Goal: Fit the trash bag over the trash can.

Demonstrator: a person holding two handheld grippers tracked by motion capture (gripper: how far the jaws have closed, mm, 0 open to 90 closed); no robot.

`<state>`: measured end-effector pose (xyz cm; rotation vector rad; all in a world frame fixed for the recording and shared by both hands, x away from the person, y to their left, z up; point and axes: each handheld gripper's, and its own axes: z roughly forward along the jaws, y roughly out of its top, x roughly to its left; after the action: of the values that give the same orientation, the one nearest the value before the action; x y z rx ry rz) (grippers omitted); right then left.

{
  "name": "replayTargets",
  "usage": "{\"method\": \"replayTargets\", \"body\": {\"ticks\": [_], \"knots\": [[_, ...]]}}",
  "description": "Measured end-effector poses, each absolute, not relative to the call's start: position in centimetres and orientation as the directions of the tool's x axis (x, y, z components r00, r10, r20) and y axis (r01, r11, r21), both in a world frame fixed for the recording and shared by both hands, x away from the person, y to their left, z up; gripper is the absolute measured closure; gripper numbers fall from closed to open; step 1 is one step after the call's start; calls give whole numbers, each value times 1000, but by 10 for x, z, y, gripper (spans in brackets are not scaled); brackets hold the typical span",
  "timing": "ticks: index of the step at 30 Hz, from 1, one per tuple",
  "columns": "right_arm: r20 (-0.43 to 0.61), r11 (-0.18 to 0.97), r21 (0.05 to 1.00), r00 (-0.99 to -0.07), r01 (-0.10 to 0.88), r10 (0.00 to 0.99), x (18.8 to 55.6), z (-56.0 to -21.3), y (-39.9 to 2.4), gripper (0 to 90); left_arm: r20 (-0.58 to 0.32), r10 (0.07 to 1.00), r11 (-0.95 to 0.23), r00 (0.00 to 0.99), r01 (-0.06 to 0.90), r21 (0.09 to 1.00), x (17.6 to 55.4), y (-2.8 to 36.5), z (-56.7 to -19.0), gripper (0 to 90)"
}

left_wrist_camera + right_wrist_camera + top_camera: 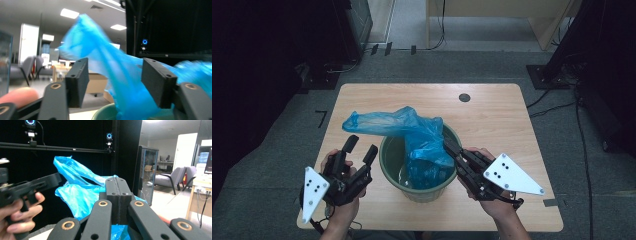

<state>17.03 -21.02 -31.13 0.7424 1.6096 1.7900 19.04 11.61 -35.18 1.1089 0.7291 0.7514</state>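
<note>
Right gripper (447, 145) is pinched shut on the blue bin liner (422, 137) at the green bin's (387, 172) rim, left gripper (360, 148) open and empty, so the loose flap could easily slip in.

Both black claws (357, 150) (451, 149) carry brass-ringed pivots and white three-cornered plates — each dotted black.

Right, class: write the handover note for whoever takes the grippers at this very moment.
Left gripper: open, beside the bin, holding nothing.
Right gripper: jaws shut at the bin's right rim, against the bag; a pinch of film there is likely but not clear.
Bag: blue, partly inside the green bin, the rest bunched up and trailing out to the left.
Done: bag started into the bin.
Left: spread the bag and fold it over the rim.
</note>
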Motion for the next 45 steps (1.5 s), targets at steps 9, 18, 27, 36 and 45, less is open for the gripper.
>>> {"method": "replayTargets", "body": {"ticks": [9,18,27,36,45], "knots": [[-71,-22,992,-707,-121,703,164,-316,-212,900,-223,764,353,605,-104,930,216,111,-328,569],[-150,49,985,-685,-165,713,160,-320,-222,900,-183,778,329,601,-141,934,213,114,-320,900],[-202,110,976,-585,-189,785,160,-315,-249,900,-162,797,314,582,-171,934,204,140,-316,900],[-236,152,965,-452,-213,860,171,-294,-256,900,-128,799,319,587,-234,918,196,148,-298,900],[-101,36,987,-422,-158,901,183,-288,-262,693,-99,804,291,586,-244,925,188,141,-310,900]]}}
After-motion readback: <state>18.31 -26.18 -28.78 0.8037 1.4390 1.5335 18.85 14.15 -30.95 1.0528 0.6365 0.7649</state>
